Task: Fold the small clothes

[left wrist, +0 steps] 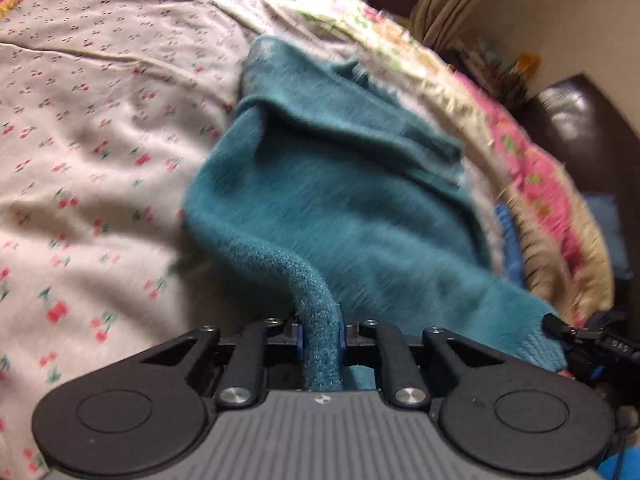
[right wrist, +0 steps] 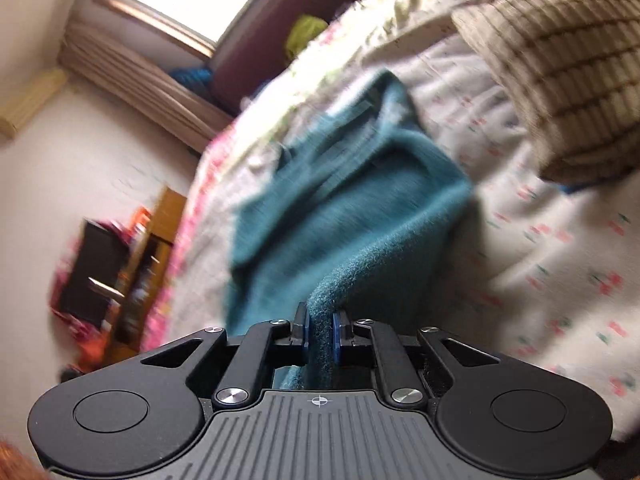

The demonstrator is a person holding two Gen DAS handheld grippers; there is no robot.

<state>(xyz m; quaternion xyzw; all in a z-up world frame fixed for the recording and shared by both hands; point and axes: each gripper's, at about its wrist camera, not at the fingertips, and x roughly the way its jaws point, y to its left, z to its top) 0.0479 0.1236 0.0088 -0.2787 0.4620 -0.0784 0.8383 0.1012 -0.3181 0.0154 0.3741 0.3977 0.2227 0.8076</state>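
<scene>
Early stage: teal garment point(left wrist: 340, 208) is crumpled on the floral sheet point(left wrist: 100, 140), no fold made yet. Left gripper point(left wrist: 321, 340) & right gripper point(right wrist: 320, 334) each pinch a garment edge; whole fold is left imo

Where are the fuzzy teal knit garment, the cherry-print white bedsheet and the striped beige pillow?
Fuzzy teal knit garment point(left wrist: 340, 208): left wrist view, its broad middle.
Cherry-print white bedsheet point(left wrist: 100, 140): left wrist view, bare stretch.
Striped beige pillow point(right wrist: 560, 72): right wrist view, its face.
</scene>
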